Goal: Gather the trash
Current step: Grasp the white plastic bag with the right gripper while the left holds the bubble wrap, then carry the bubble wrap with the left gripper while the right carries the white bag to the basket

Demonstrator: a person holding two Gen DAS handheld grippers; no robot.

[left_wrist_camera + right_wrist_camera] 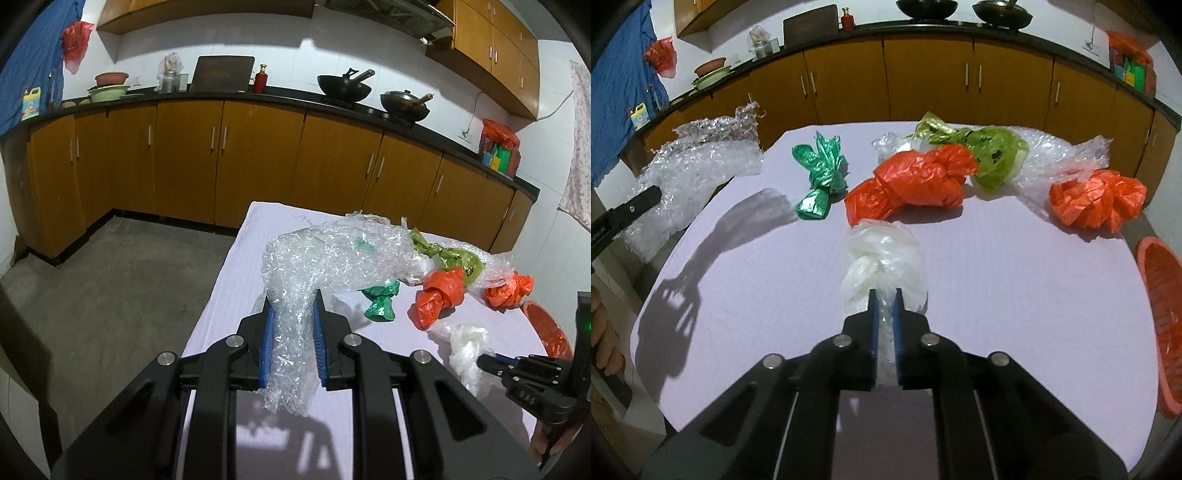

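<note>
Trash everywhere, and the white plastic bag point(882, 266) at centre frame on the worktop point(997, 295) is pinched in the right gripper point(885, 295), so lift it straight, keep the squeeze, swing to the orange basket point(1161, 325) at right, while the left gripper point(294, 314) clamps bubble wrap point(332, 258).

Knotted bags point(908, 184) sit in a row along the far side of the table point(997, 277), bubble wrap point(683, 173) off its left edge, basket point(1161, 314) at right.
</note>
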